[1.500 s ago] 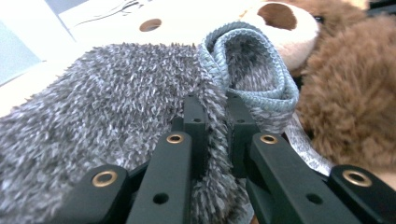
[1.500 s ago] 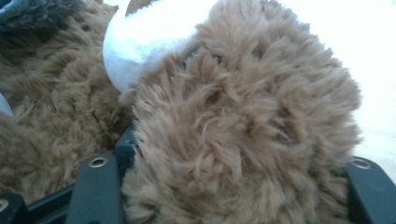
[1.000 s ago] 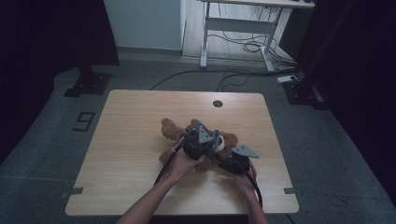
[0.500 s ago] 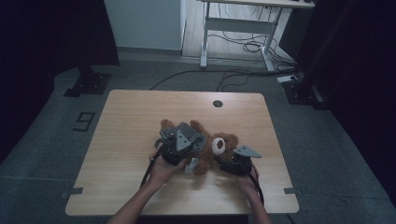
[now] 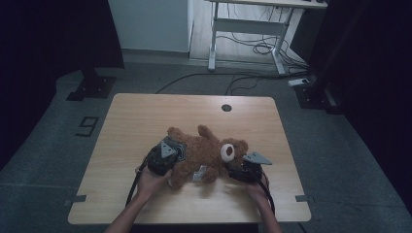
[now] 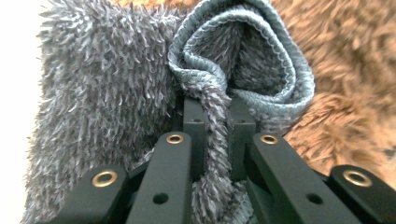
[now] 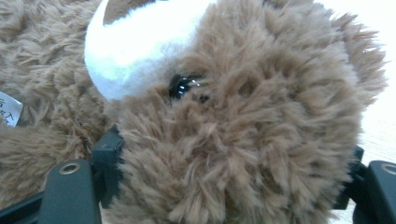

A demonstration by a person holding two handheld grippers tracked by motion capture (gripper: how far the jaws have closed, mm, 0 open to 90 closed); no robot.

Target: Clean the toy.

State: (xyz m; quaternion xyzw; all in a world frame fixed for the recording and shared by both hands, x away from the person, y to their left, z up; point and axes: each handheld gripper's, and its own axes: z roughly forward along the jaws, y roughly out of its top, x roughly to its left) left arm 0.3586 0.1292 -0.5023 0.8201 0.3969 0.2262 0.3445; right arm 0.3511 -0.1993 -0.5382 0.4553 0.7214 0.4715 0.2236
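You've got shaggy brown plush on the teddy bear [image 5: 204, 153], fuzzy grey knit-edged cloth [image 6: 140, 93], matt pale wood surface [image 5: 145, 116].

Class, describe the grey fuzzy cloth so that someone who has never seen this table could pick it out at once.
On the wooden table lies a brown teddy bear. At its body end, away from the head, the left gripper pinches a fold of grey fuzzy cloth. It alone is grey, with a stitched hem; the bear's fur is brown.

The high view looks forward and down over the wooden table [image 5: 145, 116] from the person's side. The left gripper view sits tight against a grey fleece garment [image 6: 116, 93], the right gripper view tight against the teddy bear [image 7: 261, 116]. All three views share the bear.
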